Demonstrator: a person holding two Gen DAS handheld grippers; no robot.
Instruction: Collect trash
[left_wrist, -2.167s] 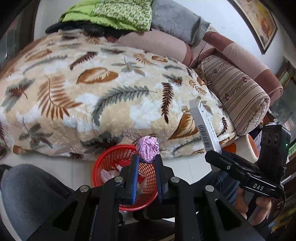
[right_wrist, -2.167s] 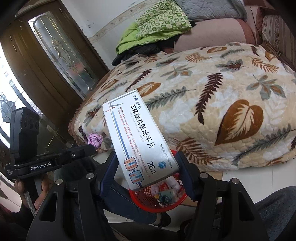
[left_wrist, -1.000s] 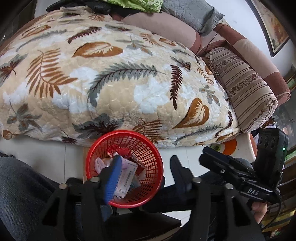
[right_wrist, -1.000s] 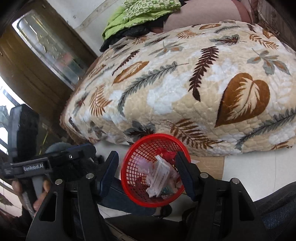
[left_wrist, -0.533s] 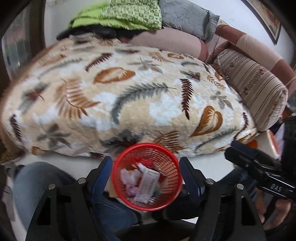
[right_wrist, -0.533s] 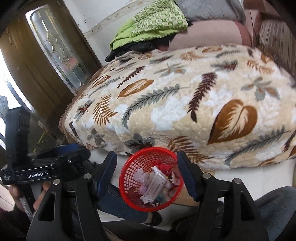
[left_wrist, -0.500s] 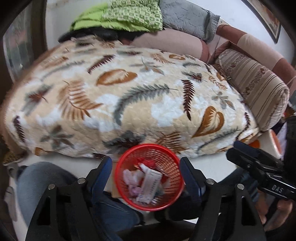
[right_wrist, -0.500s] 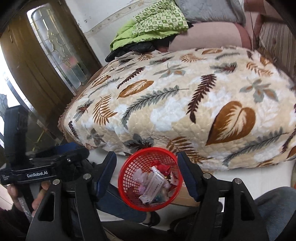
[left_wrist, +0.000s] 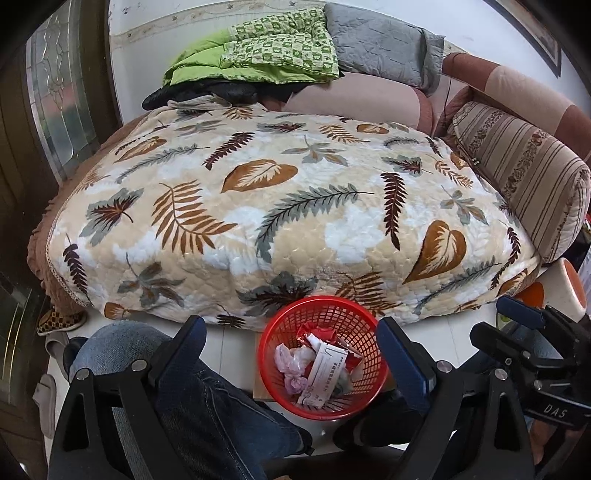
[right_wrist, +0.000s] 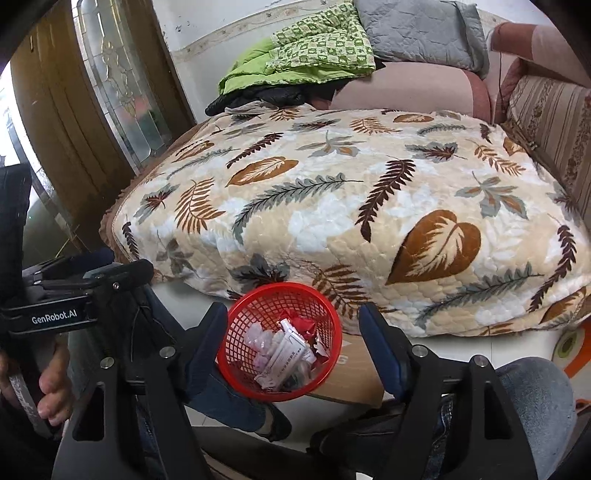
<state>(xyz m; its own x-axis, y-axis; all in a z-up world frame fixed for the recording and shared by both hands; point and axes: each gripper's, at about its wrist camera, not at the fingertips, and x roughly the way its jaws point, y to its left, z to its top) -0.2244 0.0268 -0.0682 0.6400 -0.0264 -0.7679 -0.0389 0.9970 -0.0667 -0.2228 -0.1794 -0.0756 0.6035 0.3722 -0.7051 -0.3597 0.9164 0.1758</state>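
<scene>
A red mesh basket (left_wrist: 271, 360) stands on the floor in front of the sofa and also shows in the right wrist view (right_wrist: 236, 343). It holds a white medicine box (left_wrist: 325, 373), pink crumpled foil (left_wrist: 291, 360) and red wrappers (left_wrist: 314, 330). The box also shows in the right wrist view (right_wrist: 286, 350). My left gripper (left_wrist: 291, 354) is open and empty above the basket. My right gripper (right_wrist: 293, 336) is open and empty above it too. Each gripper shows at the edge of the other's view.
A leaf-patterned quilt (left_wrist: 277, 206) covers the sofa seat behind the basket. A striped bolster (left_wrist: 524, 173) lies at the right. Green and grey bedding (left_wrist: 273, 51) is piled at the back. A wooden door with glass (right_wrist: 92, 110) stands at the left. The person's jeans-clad knees (left_wrist: 192, 387) are close below.
Both grippers let go of their loads: the foil ball and the medicine box now lie in the basket. Both grippers opened wide and pulled back and up.
</scene>
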